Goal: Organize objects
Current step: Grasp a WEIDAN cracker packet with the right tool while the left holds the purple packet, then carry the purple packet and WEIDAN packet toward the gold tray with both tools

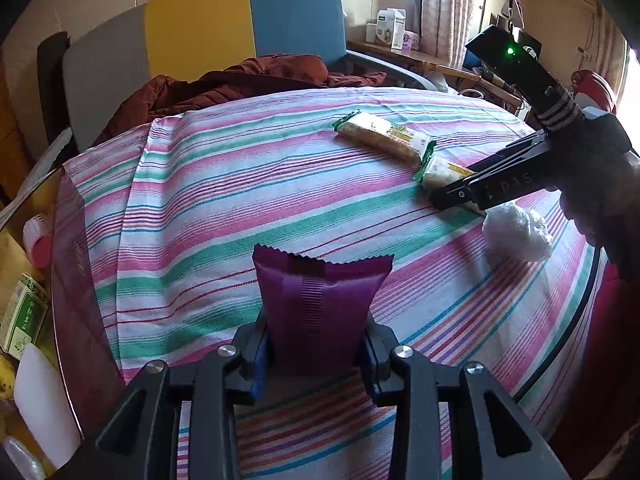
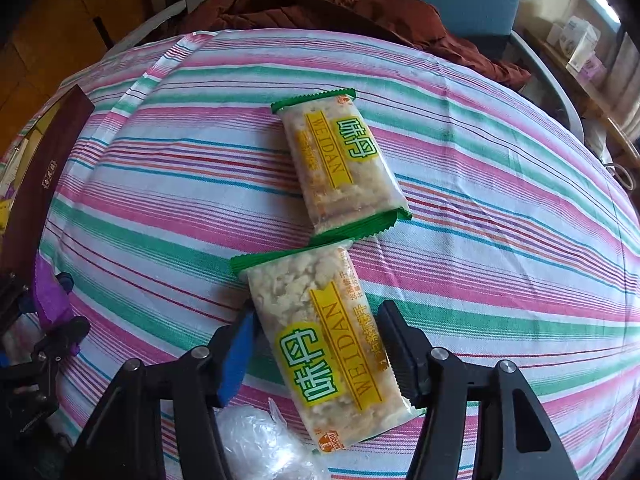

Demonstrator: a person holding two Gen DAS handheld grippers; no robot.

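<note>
Snack packs lie on a striped cloth (image 1: 248,184) over the table. 2 of them are clear, green-ended bars printed WEIDAN, set nearly end to end. The far bar (image 2: 340,164) lies free on the cloth, its near green seal just beside the far seal of the near bar (image 2: 332,344).

The right gripper (image 2: 316,344) points steeply down with the near bar between its fingers. The blue pad (image 2: 236,356) sits close against the bar's left edge and the black pad (image 2: 400,356) against its right edge; whether they already press on the wrapper I cannot tell. From the left wrist view the same gripper (image 1: 444,196) reaches in from the right, its tips over the near bar (image 1: 440,172), with the far bar (image 1: 380,136) beyond it.

The left gripper (image 1: 316,348) is closed narrow on a purple pack (image 1: 320,300), which stands upright between its pads, serrated top edge up.

A crumpled ball of clear plastic (image 1: 516,236) rests on the cloth just beside the right gripper. Behind the table a brown-red jacket (image 1: 240,84) is heaped on a grey, yellow and blue chair (image 1: 200,28).
</note>
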